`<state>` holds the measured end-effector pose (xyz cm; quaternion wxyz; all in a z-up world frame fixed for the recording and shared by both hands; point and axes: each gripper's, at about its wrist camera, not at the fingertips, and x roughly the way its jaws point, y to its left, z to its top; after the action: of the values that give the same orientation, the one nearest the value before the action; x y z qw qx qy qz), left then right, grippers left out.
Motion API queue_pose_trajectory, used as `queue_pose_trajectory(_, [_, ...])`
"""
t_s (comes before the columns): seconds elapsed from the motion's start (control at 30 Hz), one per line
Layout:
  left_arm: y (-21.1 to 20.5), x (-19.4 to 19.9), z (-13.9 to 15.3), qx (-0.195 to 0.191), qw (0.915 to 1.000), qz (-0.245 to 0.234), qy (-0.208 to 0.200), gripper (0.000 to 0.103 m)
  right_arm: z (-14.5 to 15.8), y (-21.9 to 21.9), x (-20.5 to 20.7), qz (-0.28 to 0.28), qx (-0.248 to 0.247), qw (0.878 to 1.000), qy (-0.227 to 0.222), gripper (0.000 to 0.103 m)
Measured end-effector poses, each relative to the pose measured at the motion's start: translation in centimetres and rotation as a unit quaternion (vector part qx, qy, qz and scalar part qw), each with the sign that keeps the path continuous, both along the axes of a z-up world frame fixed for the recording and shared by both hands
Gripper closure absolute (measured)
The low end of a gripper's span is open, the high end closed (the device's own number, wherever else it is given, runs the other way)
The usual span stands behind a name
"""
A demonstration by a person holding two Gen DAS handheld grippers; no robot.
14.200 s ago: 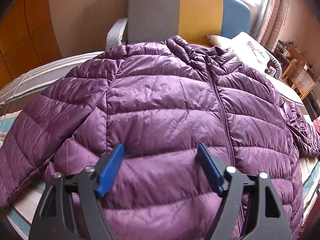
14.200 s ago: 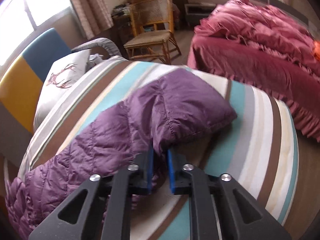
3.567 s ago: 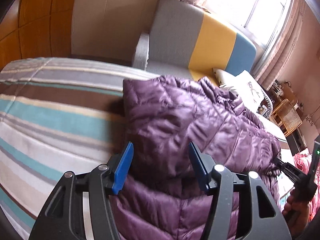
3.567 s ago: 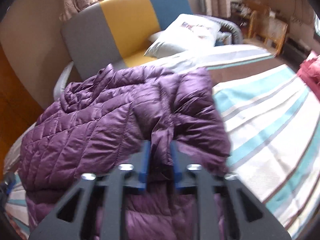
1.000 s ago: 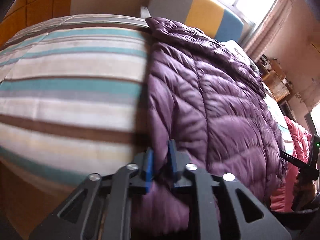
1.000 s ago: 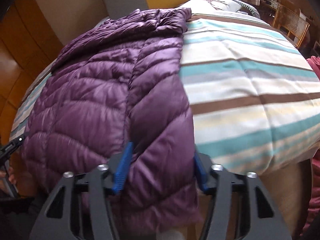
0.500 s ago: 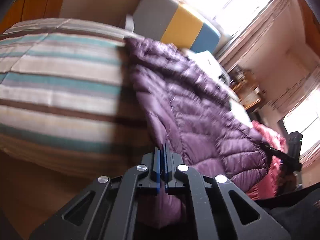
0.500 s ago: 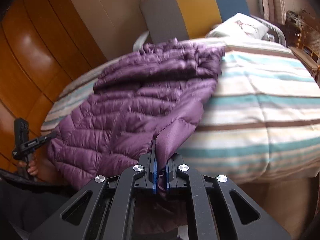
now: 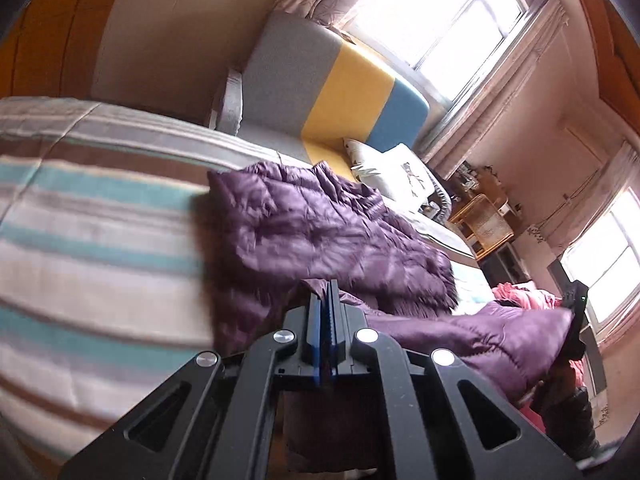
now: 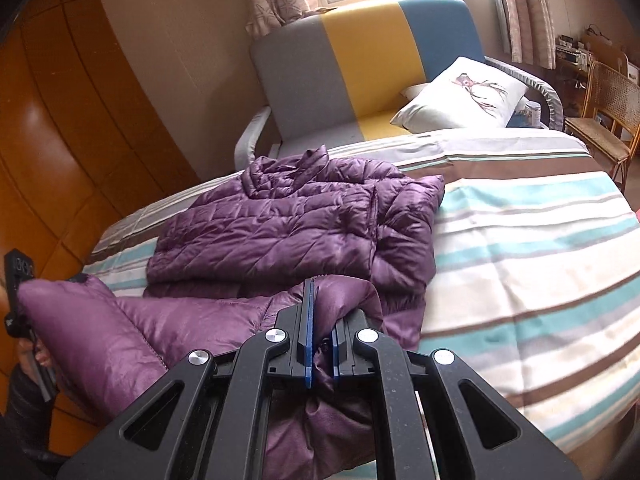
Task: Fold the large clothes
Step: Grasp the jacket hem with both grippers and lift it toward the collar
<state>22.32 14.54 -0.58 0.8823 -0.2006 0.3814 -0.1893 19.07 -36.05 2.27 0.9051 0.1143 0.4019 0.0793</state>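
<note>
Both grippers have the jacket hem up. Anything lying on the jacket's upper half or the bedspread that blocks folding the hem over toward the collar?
Nothing visible. The upper half of the purple jacket lies bare, and the striped bedspread beside it is bare too.

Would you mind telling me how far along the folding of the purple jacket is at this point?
Done: the purple jacket lies narrowed on the striped bed, sides folded in. In hand: the left gripper and right gripper each pinch a hem corner, lifted. Left: laying the hem over toward the collar.

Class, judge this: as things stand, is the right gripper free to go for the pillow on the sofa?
Probably not: the right gripper is shut on the jacket hem.
</note>
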Motion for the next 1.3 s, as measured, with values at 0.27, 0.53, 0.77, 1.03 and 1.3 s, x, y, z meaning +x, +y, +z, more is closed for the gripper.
queue_pose_trajectory(0.27, [-1.5,7.5,-1.9,0.026,0.9986,0.031,0.034,0.089,-2.1,-0.6,6.0,-0.027,0.012,0.999,0.034,0.083])
queue_pose_trajectory(0.53, [1.5,9.3,-1.3,-0.030,0.9940,0.104,0.015,0.024,-1.7,-2.2,7.1,-0.057,0.085,0.995,-0.001,0.021])
queue_pose_trajectory(0.77, [2.4,6.2,-5.8,-0.034,0.9948,0.073,0.063,0.029,-4.6,-3.2,2.6,-0.049,0.088,0.994,0.029,0.018])
queue_pose_trajectory(1.03, [-0.4,2.5,-11.6,-0.059,0.9893,0.010,0.133,0.089,-11.0,-1.3,0.4,-0.030,0.069,0.992,0.101,0.068])
queue_pose_trajectory(1.3, [-0.7,-2.3,-8.9,-0.053,0.9936,-0.003,0.100,0.099,-7.6,-1.2,-3.1,-0.003,0.056,0.996,0.075,0.096])
